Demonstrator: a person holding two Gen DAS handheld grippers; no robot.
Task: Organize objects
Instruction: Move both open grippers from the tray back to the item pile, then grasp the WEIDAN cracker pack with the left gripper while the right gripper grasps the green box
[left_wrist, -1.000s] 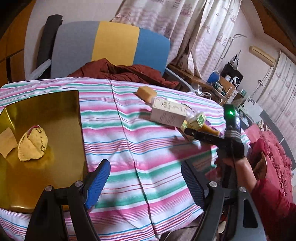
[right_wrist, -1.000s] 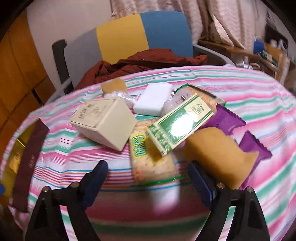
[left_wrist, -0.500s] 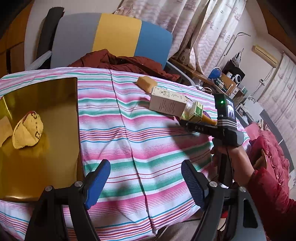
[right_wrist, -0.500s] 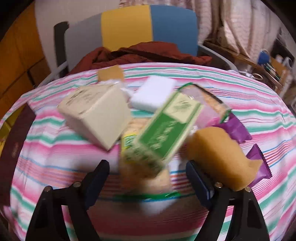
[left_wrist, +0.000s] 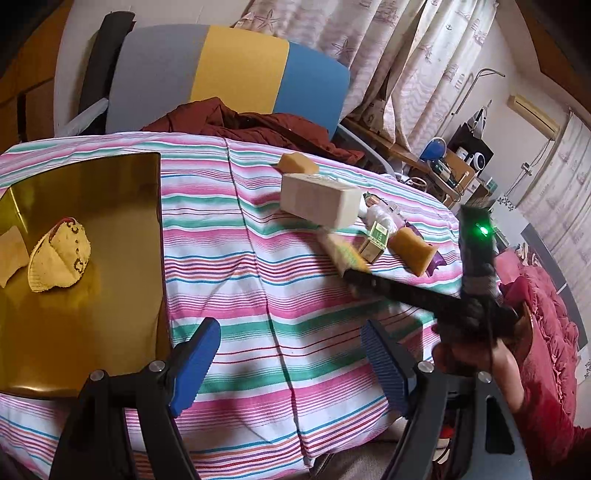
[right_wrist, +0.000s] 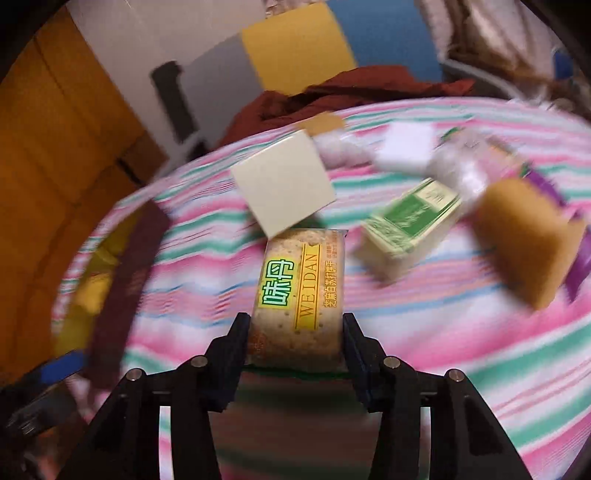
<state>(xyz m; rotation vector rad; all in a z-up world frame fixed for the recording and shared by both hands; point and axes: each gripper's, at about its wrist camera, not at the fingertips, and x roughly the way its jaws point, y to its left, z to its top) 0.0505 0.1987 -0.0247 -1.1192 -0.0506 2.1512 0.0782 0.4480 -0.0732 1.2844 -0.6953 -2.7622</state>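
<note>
Right: right wrist view alone shows right gripper (right_wrist: 295, 334) jaws, just closing, clamped on clear-wrapped cracker packet (right_wrist: 300, 291), near cream rectangular carton (right_wrist: 282, 182). Left wrist view alone shows left gripper (left_wrist: 291, 360) wide, empty, and gold tray (left_wrist: 110, 206) well apart from carton.

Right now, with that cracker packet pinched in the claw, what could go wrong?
The right gripper, whose jaws have just been closing, pinches the cracker packet by its near end only, so it could droop or slip. The packet's far end sits right against the cream box; lifting might nudge it. Squeezing harder may crack the crackers.
</note>
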